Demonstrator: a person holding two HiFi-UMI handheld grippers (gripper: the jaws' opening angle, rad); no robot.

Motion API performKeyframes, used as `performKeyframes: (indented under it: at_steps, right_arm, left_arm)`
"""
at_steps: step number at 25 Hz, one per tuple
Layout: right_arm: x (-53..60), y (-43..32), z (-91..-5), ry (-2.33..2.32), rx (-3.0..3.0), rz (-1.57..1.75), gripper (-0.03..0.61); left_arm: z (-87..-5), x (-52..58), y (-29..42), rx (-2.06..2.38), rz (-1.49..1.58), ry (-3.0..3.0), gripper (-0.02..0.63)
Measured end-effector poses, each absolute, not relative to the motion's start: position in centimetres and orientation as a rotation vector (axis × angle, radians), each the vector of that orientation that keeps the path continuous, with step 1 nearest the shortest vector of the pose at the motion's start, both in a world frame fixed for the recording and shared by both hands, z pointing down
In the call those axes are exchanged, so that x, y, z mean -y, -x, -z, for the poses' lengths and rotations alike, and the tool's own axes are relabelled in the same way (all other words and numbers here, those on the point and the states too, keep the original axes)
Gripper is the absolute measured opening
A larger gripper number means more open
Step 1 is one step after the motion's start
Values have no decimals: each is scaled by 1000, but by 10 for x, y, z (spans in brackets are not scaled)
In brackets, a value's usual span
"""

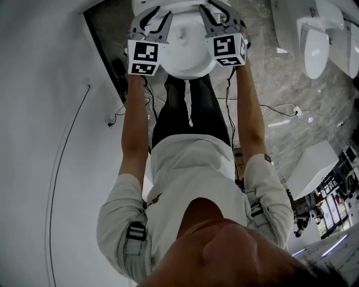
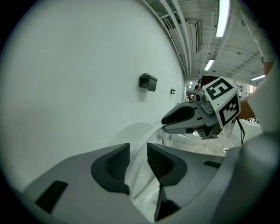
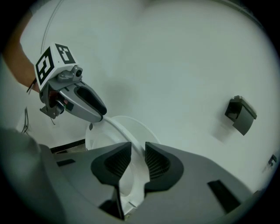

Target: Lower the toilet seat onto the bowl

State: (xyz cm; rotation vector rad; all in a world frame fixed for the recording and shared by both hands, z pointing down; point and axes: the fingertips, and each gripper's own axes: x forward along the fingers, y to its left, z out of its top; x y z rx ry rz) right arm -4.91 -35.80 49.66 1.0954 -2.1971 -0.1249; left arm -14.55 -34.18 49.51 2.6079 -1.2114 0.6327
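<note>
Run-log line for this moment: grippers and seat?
left gripper: shut on toilet seat | right gripper: shut on toilet seat | toilet seat: raised

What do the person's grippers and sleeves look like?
The left gripper and right gripper are grey, with dark ribbed fingers and a white cube bearing black square markers. A black cable trails from the right one. The person wears a pale short-sleeved shirt with black buckled straps at the sleeves.
</note>
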Motion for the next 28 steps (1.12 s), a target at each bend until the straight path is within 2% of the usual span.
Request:
performKeyframes:
  at_steps: [7, 10, 28]
  right_arm:
    - [333, 42, -494, -1115, 2183, 114, 115]
    - [317, 41, -495, -1125, 2171, 103, 117]
    - [233, 28, -505, -1061, 2238, 91, 129]
  left_arm:
    - [-496, 324, 136, 1185, -644, -2619, 130]
    - [-501, 309, 134, 1158, -650, -2614, 158]
    - [-514, 231, 119, 1163, -664, -2569, 178]
